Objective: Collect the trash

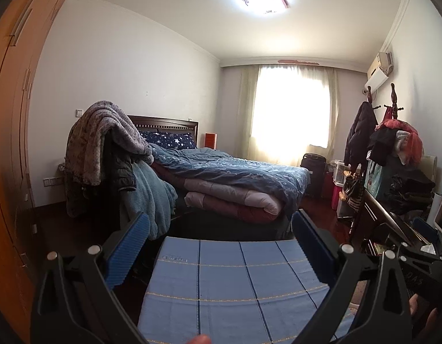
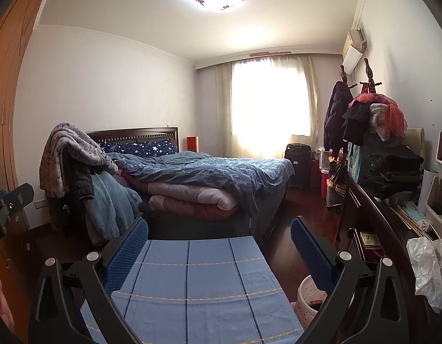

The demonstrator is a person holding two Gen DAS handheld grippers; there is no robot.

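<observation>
While both pairs of blue-padded jaws stand spread wide with nothing between them, the left gripper (image 1: 220, 246) and the right gripper (image 2: 219, 248) hang level above a blue checked cloth (image 2: 198, 283) spread over a flat surface in the near foreground. Just right of that cloth, low on the dark wood floor, a pale speckled waste bin (image 2: 308, 298) shows partly behind the right gripper's right finger. At the near right, crumpled white plastic (image 2: 428, 269) lies on the edge of a dark wooden dresser (image 2: 375, 229), well apart from either gripper; the dresser top farther back carries folded dark clothes and white containers. Beyond the cloth stands a bed (image 1: 235, 172) heaped with a blue quilt and folded pink bedding, star-print pillows against its headboard. A grey blanket (image 1: 106, 137) drapes over garments at the bed's left. An orange wardrobe (image 1: 11, 114) fills the left edge. A curtained window (image 2: 269, 106) glows on the far wall, a black suitcase (image 2: 298, 163) below it.
</observation>
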